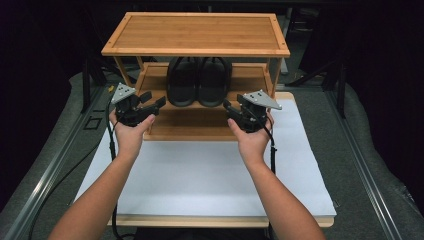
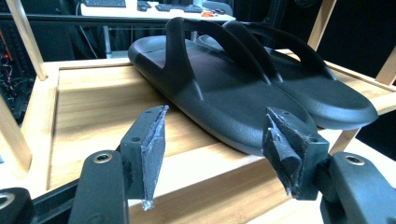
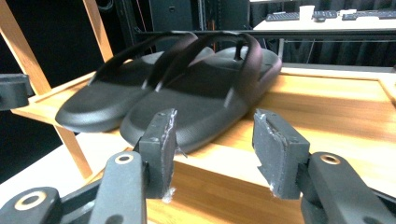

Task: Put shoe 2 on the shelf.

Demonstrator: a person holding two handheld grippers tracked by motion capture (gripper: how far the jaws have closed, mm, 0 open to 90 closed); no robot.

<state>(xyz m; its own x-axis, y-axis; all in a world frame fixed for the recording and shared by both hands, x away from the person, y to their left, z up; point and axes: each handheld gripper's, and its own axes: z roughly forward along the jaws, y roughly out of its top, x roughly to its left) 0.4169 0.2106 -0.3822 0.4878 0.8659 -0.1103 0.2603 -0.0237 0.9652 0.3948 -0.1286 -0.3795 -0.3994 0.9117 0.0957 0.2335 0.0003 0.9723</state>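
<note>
High view: fixed cam above the person's side, looks fwd and down over the white-topped counter [image 1: 210, 175] onto the two-tier bamboo shoe rack [image 1: 196, 34] at its far end; mid distance, whole rack in frame.

Left gripper view: cam rides on the left hand-held gripper [image 2: 215, 140], low and close, looks along its jaws at the rack's lower shelf from the rack's left front corner.

Right gripper view: cam on the right hand-held gripper [image 3: 212, 137], equally low and close, faces the shelf from the right front.

Shared by all 3: the pair of black rubber flip-flop sandals [image 1: 198, 80] [image 2: 243, 88] [image 3: 187, 93] on the lower shelf, w/ its front edge.
</note>
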